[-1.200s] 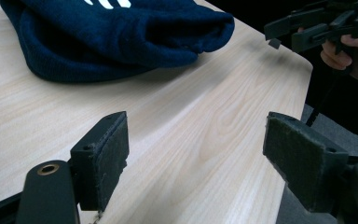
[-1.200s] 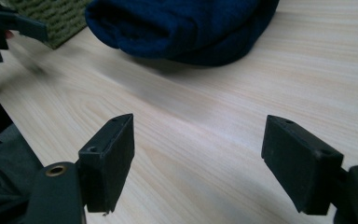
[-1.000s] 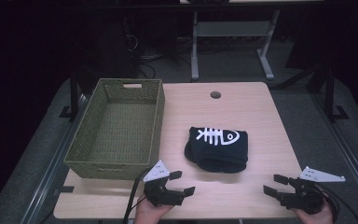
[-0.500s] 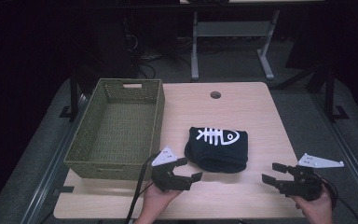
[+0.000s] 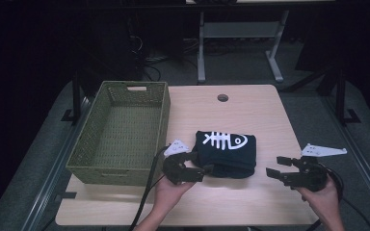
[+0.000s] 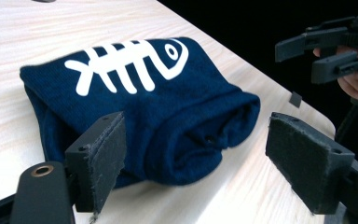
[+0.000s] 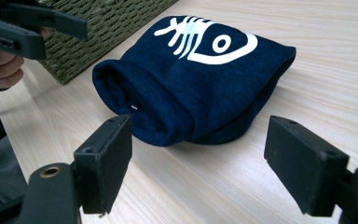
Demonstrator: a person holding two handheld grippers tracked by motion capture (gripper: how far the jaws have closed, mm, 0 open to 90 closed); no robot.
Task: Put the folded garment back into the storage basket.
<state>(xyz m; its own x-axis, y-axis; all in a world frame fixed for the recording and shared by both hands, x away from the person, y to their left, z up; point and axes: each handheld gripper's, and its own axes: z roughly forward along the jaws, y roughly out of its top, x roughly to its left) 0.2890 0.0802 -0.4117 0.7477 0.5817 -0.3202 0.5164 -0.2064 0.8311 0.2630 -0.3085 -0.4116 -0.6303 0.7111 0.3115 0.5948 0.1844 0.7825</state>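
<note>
Folded navy fish-bone cloth (image 5: pixel 227 153) lies beside the wicker basket (image 5: pixel 120 132), so left gripper (image 5: pixel 192 169) and right gripper (image 5: pixel 282 169), both spread wide and holding nothing, flank it, probably to lift it.

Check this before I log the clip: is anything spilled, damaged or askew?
Nothing stands out. The folded cloth lies neatly on the table, the basket sits upright beside it, and both grippers, left and right, are open.

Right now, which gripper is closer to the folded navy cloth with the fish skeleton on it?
Left. The left gripper is open right at the cloth's near left corner, jaws either side of its folded edge. The right gripper is open too, but off to the cloth's right with bare table between them.
</note>
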